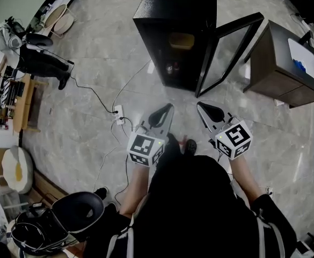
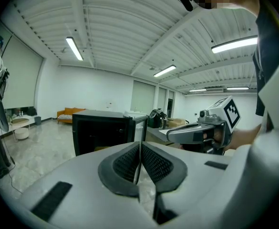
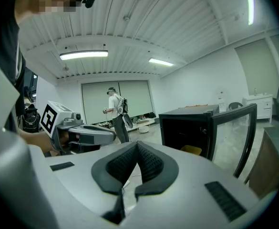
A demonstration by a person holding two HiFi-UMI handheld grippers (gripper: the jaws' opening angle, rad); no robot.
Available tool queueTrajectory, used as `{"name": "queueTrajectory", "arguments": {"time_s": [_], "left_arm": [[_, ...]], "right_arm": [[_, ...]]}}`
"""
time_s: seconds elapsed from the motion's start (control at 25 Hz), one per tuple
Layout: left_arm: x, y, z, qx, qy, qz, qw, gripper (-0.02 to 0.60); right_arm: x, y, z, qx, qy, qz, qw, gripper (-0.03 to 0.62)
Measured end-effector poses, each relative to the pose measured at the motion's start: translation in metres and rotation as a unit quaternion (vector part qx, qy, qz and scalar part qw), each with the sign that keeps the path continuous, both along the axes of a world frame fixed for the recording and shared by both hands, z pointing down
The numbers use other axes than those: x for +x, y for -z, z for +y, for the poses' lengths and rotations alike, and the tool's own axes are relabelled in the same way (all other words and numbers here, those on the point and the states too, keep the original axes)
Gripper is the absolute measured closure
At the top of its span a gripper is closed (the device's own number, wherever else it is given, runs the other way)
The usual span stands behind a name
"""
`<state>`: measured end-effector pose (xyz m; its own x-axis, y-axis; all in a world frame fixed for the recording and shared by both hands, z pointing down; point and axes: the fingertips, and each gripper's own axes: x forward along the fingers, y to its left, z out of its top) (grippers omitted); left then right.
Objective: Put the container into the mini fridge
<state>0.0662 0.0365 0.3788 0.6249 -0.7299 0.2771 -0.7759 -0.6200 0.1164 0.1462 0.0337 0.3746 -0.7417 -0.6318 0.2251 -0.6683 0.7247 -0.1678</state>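
Note:
A black mini fridge (image 1: 167, 31) stands on the floor ahead with its glass door (image 1: 229, 55) swung open to the right. A yellow container (image 1: 182, 40) sits on a shelf inside it; it also shows as a yellow patch (image 3: 191, 150) in the right gripper view. My left gripper (image 1: 164, 113) and right gripper (image 1: 207, 110) hover side by side short of the fridge, both pointing at it. Each is shut with nothing between its pads. In the left gripper view the shut jaws (image 2: 139, 162) face the fridge (image 2: 101, 130). The right gripper (image 3: 137, 165) faces the fridge opening (image 3: 184, 128).
A dark wooden cabinet (image 1: 288, 69) stands right of the open door. A white power strip (image 1: 118, 113) and cables lie on the floor to the left. A person (image 1: 41, 61) stands far left, seen again as a person (image 3: 116, 112) in the right gripper view. A black rounded object (image 1: 79, 211) sits at the lower left.

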Motion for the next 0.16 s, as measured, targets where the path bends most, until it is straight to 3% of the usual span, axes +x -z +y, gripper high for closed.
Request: {"name": "queueTrajectory", "arguments": {"time_s": [0.16], "left_arm": [[-0.0029, -0.0006, -0.0045, -0.003, 0.004, 0.002, 1.0000, 0.540]], "right_arm": [[0.0036, -0.0014, -0.0041, -0.004, -0.006, -0.002, 1.000, 0.577]]}}
